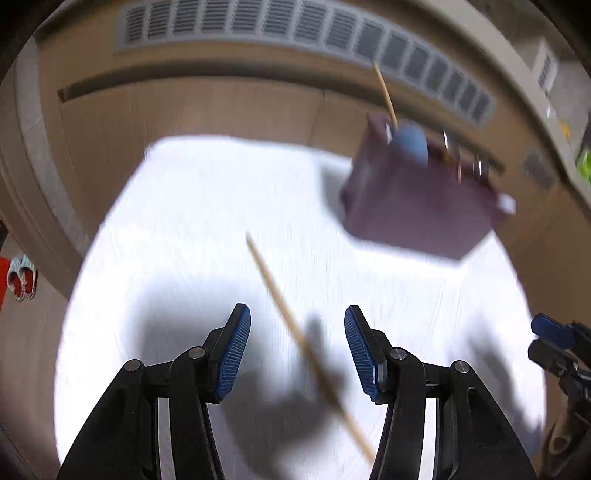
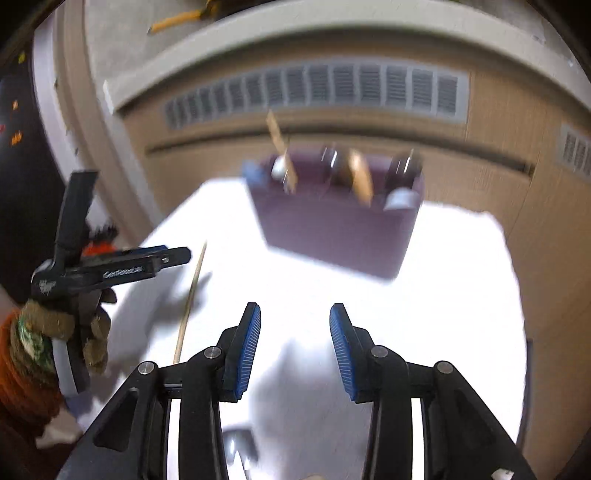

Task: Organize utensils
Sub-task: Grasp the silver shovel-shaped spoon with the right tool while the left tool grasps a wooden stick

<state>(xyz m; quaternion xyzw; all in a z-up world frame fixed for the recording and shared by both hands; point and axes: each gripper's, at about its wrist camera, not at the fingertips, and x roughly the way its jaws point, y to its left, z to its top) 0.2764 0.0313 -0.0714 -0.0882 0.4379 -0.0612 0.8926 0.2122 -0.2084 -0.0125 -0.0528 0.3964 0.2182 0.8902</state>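
Note:
A wooden chopstick point(image 1: 280, 295) lies slanted on the white table point(image 1: 184, 221), passing between the fingers of my left gripper point(image 1: 297, 347), which is open and not pressing on it. A purple utensil holder point(image 1: 417, 206) stands at the far right with a blue spoon point(image 1: 410, 146), another chopstick point(image 1: 386, 96) and metal handles in it. In the right wrist view my right gripper point(image 2: 295, 343) is open and empty above the table. The holder point(image 2: 332, 225) is ahead of it, the chopstick point(image 2: 190, 299) to its left. A gloved hand point(image 2: 62, 325) holds the left gripper point(image 2: 173, 256).
A wooden cabinet with a long vent grille point(image 1: 258, 26) runs behind the table. A pair of slippers point(image 1: 22, 277) lies on the floor at the left. A blurred shiny metal object point(image 2: 236, 446) shows on the table under the right gripper. The right gripper's tip point(image 1: 550, 328) is at the edge.

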